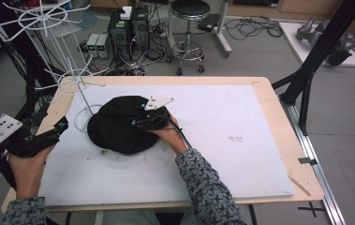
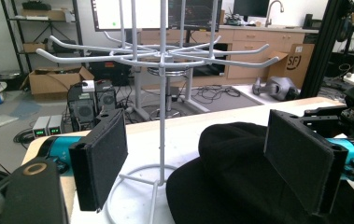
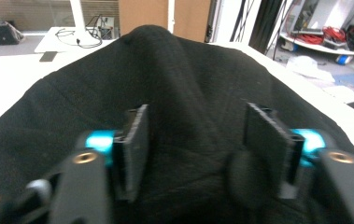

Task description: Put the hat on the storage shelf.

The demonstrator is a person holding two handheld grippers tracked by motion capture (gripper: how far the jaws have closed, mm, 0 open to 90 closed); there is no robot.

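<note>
A black knit hat lies on the white board, left of centre. Against its left side stands a white wire rack with hook arms. My right gripper rests on the hat's right part, jaws open. In the right gripper view its jaws straddle a raised fold of the hat. My left gripper hovers open at the table's left edge, apart from the hat. In the left gripper view its wide jaws frame the rack's pole and the hat.
The wooden table edge rims the board. A black frame post rises at the right. On the floor beyond are a stool, computer boxes and cables. The board's right half is bare.
</note>
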